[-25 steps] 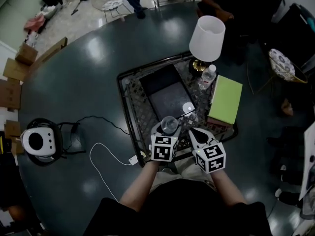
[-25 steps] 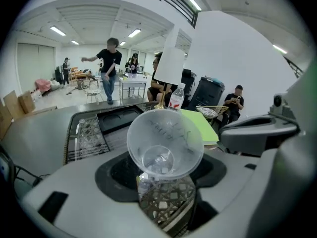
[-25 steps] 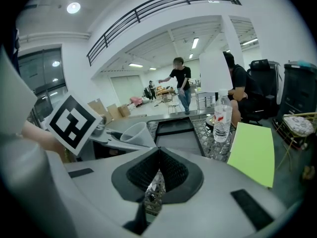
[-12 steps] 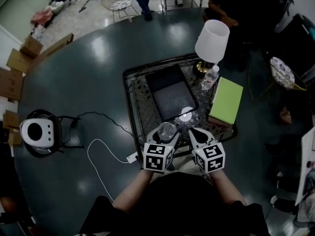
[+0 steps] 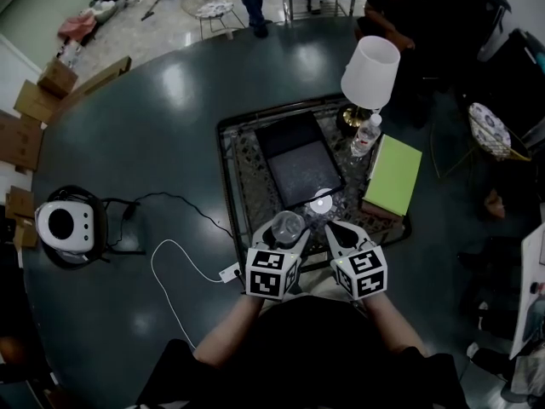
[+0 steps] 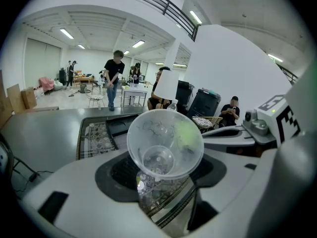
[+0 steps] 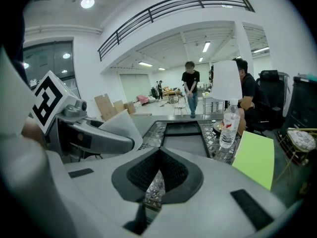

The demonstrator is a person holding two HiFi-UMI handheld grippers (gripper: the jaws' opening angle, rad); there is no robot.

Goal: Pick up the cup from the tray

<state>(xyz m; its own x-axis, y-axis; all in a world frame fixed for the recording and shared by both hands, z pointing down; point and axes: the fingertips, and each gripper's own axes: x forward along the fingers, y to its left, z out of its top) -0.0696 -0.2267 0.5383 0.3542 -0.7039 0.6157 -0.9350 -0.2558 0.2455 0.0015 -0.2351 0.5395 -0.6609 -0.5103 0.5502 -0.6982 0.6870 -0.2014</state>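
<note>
A clear plastic cup sits between the jaws of my left gripper, which is shut on it. In the left gripper view the cup tilts with its mouth toward the camera, and its base is held by my left gripper over the near edge of the patterned metal tray. My right gripper hangs just to the right of the cup. In its own view the right gripper has its jaws closed together with nothing between them. The dark flat tray lies beyond both grippers.
A white-shaded lamp, a water bottle and a green book stand at the tray's right. A small white disc lies on the tray. A white device and cable lie left. People stand at the far side.
The head view has shifted a little. My left gripper has drawn slightly back toward me with the cup still in it. The right gripper has hardly moved.
</note>
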